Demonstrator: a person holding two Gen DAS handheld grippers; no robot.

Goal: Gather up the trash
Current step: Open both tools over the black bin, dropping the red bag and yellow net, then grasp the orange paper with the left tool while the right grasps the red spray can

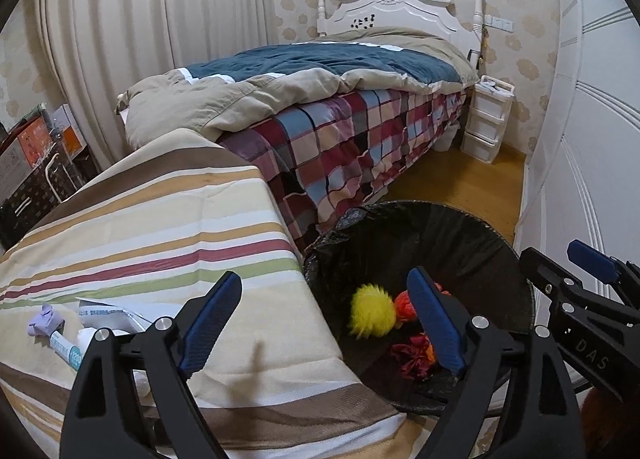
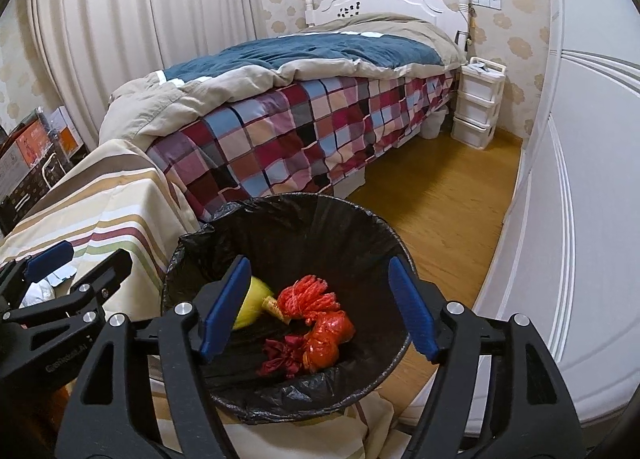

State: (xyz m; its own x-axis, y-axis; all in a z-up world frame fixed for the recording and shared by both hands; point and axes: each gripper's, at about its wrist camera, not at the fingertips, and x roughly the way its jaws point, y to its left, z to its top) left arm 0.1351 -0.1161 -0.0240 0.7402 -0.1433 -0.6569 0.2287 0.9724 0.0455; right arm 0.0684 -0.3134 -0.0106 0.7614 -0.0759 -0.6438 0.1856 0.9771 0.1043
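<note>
Both claws, left gripper [image 1: 324,319] and right gripper [image 2: 316,305], gape wide and empty over the black-lined round bin [image 2: 192,259]; next, approach the crumpled white wrapper [image 1: 116,317] at lower left low and square.

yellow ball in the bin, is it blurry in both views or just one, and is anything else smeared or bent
Left wrist view: the yellow ball is smeared by motion blur, while the bin is sharp. Right wrist view: it is also soft and half hidden behind a jaw. Both views: the fisheye bends the wardrobe.
</note>
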